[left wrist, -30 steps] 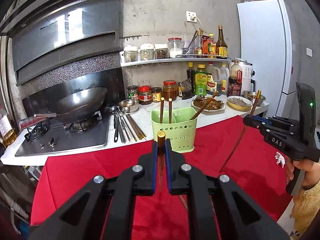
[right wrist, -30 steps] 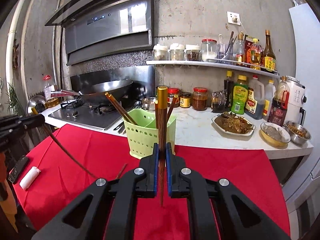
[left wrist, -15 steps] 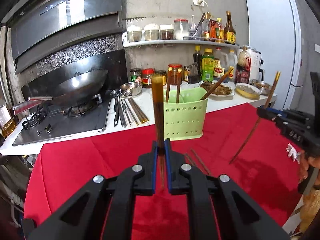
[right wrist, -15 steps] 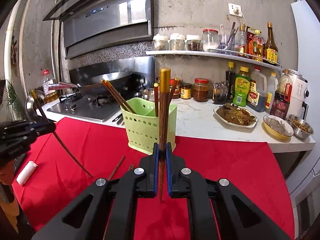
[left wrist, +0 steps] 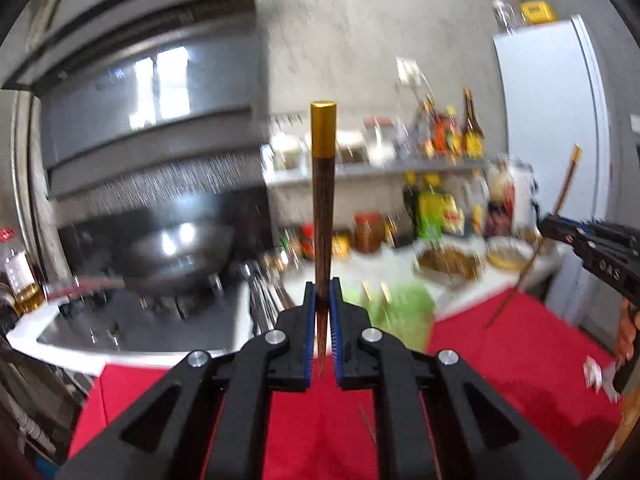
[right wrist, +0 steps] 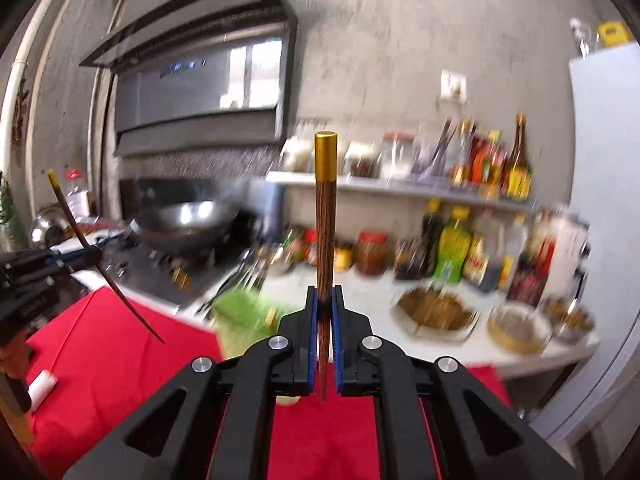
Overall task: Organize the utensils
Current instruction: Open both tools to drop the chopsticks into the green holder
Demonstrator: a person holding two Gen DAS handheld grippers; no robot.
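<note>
My left gripper (left wrist: 323,300) is shut on a brown chopstick (left wrist: 322,216) with a gold cap, held upright. My right gripper (right wrist: 325,304) is shut on a like chopstick (right wrist: 325,232), also upright. The green utensil basket (left wrist: 400,312) with chopsticks in it is blurred just behind and below the left fingers, on the red cloth (left wrist: 520,344). In the right wrist view the basket (right wrist: 240,320) sits low, partly hidden by the fingers. The right gripper shows at the left view's right edge (left wrist: 552,228); the left gripper at the right view's left edge (right wrist: 86,258).
A wok (left wrist: 180,256) on a stove (left wrist: 140,328) is at the left. Jars and bottles (right wrist: 456,248) line the counter and shelf. Food dishes (right wrist: 436,312) stand on the counter at right. A fridge (left wrist: 552,120) is at far right. A loose chopstick (left wrist: 366,420) lies on the cloth.
Both grippers have risen and tilted up with their chopsticks; the basket now sits lower in both views, and the scene is motion-blurred.
</note>
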